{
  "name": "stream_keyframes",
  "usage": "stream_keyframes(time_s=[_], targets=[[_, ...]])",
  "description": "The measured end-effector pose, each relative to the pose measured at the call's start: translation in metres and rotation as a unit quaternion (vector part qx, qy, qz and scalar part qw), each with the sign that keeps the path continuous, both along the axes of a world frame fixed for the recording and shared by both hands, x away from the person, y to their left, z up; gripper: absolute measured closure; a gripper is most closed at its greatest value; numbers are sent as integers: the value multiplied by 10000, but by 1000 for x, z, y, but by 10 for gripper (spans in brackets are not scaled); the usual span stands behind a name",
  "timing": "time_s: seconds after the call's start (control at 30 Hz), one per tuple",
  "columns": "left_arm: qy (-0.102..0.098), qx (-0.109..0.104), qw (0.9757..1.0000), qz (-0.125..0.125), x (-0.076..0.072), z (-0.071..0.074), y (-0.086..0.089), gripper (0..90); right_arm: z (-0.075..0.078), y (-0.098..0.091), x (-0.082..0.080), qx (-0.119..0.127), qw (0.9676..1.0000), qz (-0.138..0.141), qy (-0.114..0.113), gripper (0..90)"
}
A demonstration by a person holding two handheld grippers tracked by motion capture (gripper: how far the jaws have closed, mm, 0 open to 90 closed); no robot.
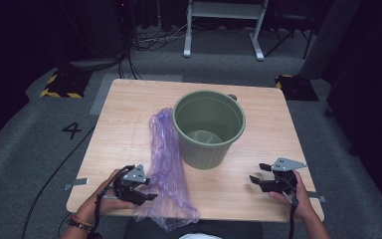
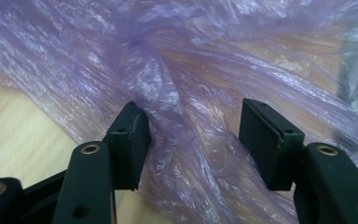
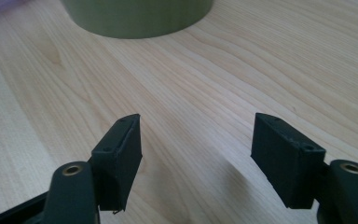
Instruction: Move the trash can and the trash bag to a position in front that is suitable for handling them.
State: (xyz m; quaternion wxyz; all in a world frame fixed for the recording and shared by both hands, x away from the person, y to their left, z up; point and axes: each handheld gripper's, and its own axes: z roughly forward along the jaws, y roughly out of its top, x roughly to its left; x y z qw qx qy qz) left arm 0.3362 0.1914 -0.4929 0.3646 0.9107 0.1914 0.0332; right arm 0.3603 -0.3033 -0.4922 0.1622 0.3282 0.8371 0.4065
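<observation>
A crumpled, see-through purple plastic bag (image 1: 166, 164) lies lengthwise on the wooden table (image 1: 129, 99), its near end hanging over the front edge. A green ribbed bin (image 1: 209, 127) stands upright just to its right, with nothing inside. My left gripper (image 1: 149, 188) is at the bag's left side near the front edge. In the left gripper view its jaws (image 2: 193, 135) stand apart with a fold of the bag (image 2: 191, 70) between them, not pinched. My right gripper (image 1: 257, 173) is open over bare wood, right of the bin (image 3: 135, 18); nothing is between its jaws (image 3: 196, 149).
Grey carpet surrounds the table, with a "4" (image 1: 71, 130) marked at the left. Cables (image 1: 149, 42) and a white frame's legs (image 1: 224, 30) lie behind the table. Yellow-black striped blocks (image 1: 59, 87) sit at the far corners.
</observation>
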Motion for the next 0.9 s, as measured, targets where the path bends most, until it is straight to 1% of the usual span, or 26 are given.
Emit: stream_keyframes(time_s=[0.03, 0.07, 0.13, 0.17, 0.2, 0.23, 0.27, 0.3, 0.33, 0.37, 0.4, 0.43, 0.47, 0.57, 0.63, 0.7, 0.73, 0.77, 0.8, 0.83, 0.87, 0.9], targets=[[-40, 1, 10000, 5, 0, 0, -5, 435, -1, -3, 1, 17, 10000, -38, 26, 343], [-138, 56, 9999, 49, 1, -1, -13, 435, -1, -4, 1, 45, 10000, -40, 31, 346], [-266, 119, 9995, 138, 2, -2, -29, 389, 0, -6, 0, 79, 9999, -63, 8, 348], [-311, 129, 9994, 127, 2, -2, -36, 389, 1, -7, -1, 77, 9999, -60, -21, 348], [-341, 161, 9993, 57, 2, -2, -43, 391, 3, -7, -2, 102, 9999, -43, -46, 348], [-385, 147, 9991, 59, 3, -2, -48, 384, 5, -6, -3, 117, 9999, -31, -79, 347], [-356, 100, 9992, 146, 3, -3, -57, 385, 6, -5, -4, 122, 9999, -14, -103, 347], [-371, 90, 9992, 112, 3, -3, -63, 397, 10, -3, -6, 149, 9998, 34, -140, 346], [-371, 90, 9992, 112, 3, -3, -63, 400, 10, -3, -6, 149, 9998, 34, -140, 346], [-414, 90, 9989, 198, 5, -3, -75, 399, 17, 4, -12, 219, 9993, 195, -242, 345], [-378, 49, 9990, 252, 5, -4, -79, 397, 20, 9, -14, 208, 9989, 290, -287, 346], [-385, 17, 9989, 258, 6, -4, -83, 392, 22, 12, -16, 197, 9986, 362, -318, 346], [-389, -6, 9987, 319, 7, -5, -88, 389, 24, 18, -18, 200, 9982, 453, -343, 347], [-400, 1, 9982, 456, 10, -5, -104, 383, 26, 31, -21, 174, 9970, 683, -324, 350], [-436, -40, 9976, 545, 12, -6, -115, 375, 27, 39, -22, 132, 9963, 791, -302, 340], [-475, -70, 9969, 628, 14, -7, -126, 370, 28, 45, -22, 189, 9958, 860, -250, 319], [-480, -64, 9966, 665, 15, -7, -130, 369, 27, 48, -23, 270, 9949, 953, -201, 315], [-448, -54, 9968, 667, 15, -7, -135, 367, 27, 51, -23, 307, 9942, 1018, -150, 310], [-448, -54, 9968, 667, 15, -7, -135, 357, 27, 51, -23, 307, 9942, 1018, -150, 310], [-490, -56, 9967, 643, 15, -7, -140, 351, 24, 59, -22, 343, 9932, 1107, -60, 282], [-504, -49, 9966, 647, 15, -7, -141, 351, 24, 59, -22, 343, 9932, 1107, -60, 282], [-494, -76, 9966, 656, 15, -7, -146, 344, 19, 66, -18, 260, 9935, 1110, 4, 266]])
